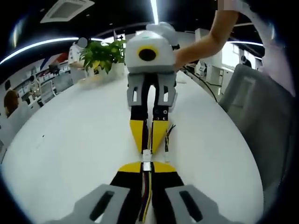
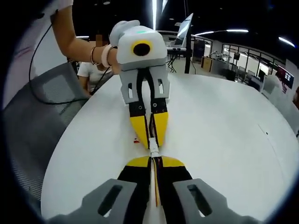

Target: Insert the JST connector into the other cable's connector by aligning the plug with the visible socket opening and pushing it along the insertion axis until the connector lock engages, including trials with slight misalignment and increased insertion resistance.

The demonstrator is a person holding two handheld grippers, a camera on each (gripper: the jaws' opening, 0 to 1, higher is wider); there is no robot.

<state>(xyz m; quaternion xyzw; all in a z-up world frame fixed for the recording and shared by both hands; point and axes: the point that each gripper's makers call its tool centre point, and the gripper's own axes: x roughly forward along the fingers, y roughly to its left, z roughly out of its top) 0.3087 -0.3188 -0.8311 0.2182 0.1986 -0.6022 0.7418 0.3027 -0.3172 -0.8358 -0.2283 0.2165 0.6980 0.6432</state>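
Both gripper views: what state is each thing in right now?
Left tool: shut on its cable.
Right tool: shut on its cable.
White connectors: touching between the tips; lock engagement cannot be told.
Table: bears a potted plant, upright.

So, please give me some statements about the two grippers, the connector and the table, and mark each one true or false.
1. The left gripper and the right gripper face each other tip to tip. True.
2. A white connector sits between the two sets of yellow tips. True.
3. The table is black. False: it is white.
4. A potted plant stands at the table's far edge. True.
5. The right gripper is wide open and holds nothing. False: it is shut on a cable.
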